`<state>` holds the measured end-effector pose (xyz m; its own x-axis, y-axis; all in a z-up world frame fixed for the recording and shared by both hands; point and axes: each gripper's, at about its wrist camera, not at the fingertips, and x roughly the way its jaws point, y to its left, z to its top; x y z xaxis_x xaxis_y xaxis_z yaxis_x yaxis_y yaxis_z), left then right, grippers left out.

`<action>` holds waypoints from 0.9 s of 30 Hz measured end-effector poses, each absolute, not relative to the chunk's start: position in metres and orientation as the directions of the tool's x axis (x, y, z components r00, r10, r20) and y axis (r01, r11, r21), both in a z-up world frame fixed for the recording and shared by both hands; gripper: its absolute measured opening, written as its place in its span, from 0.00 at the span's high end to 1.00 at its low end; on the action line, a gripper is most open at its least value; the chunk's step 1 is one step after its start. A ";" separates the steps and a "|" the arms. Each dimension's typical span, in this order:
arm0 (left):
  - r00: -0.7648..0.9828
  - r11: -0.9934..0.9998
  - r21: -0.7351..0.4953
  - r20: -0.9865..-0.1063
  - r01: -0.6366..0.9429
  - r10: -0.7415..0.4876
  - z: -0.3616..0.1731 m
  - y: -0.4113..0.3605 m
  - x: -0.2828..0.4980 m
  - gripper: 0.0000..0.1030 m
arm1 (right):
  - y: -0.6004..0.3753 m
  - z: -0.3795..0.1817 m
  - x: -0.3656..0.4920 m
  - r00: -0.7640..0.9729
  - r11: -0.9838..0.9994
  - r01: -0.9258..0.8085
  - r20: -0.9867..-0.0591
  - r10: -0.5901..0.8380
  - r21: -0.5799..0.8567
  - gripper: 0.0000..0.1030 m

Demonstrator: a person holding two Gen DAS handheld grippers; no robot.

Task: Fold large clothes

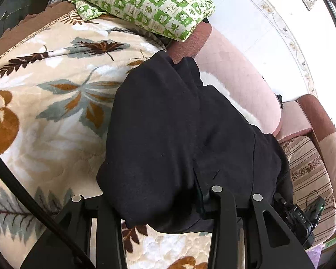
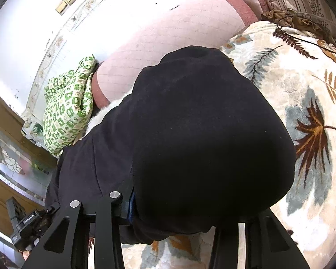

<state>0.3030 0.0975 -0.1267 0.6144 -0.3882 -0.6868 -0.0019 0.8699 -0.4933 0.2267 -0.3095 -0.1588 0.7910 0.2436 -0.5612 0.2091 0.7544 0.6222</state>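
Note:
A large black garment (image 1: 174, 134) lies bunched on a leaf-patterned blanket (image 1: 56, 103). It drapes over my left gripper (image 1: 168, 201), hiding the fingertips. In the right wrist view the same black garment (image 2: 201, 139) fills the middle and covers my right gripper (image 2: 168, 213). Both grippers' arms stand apart with cloth lying between them. The fingertips are hidden, so I cannot tell whether either grips the cloth. The other gripper shows at the lower right of the left view (image 1: 300, 219) and the lower left of the right view (image 2: 26, 226).
A green checked cloth (image 1: 145, 2) lies at the blanket's far end by a pink padded headboard (image 1: 235, 74). The blanket (image 2: 302, 112) spreads to the right. A striped cushion (image 1: 309, 174) sits at right. A white wall (image 2: 100, 18) stands behind.

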 end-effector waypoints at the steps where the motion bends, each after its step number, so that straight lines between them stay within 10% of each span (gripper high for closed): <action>1: 0.614 0.871 -0.492 -0.688 -0.001 -0.388 -0.126 0.098 0.300 0.64 | -0.310 -0.159 0.226 0.790 0.754 0.209 -0.562 0.245 0.623 0.55; 11: 0.599 0.888 -0.460 -0.712 -0.004 -0.366 -0.130 0.098 0.281 0.63 | -0.311 -0.167 0.210 0.770 0.759 0.218 -0.585 0.253 0.614 0.55; 27: 0.701 0.856 -0.502 -0.655 -0.122 -0.284 -0.107 0.155 0.264 0.33 | -0.376 -0.196 0.164 0.719 0.495 0.429 -0.618 0.320 0.756 0.32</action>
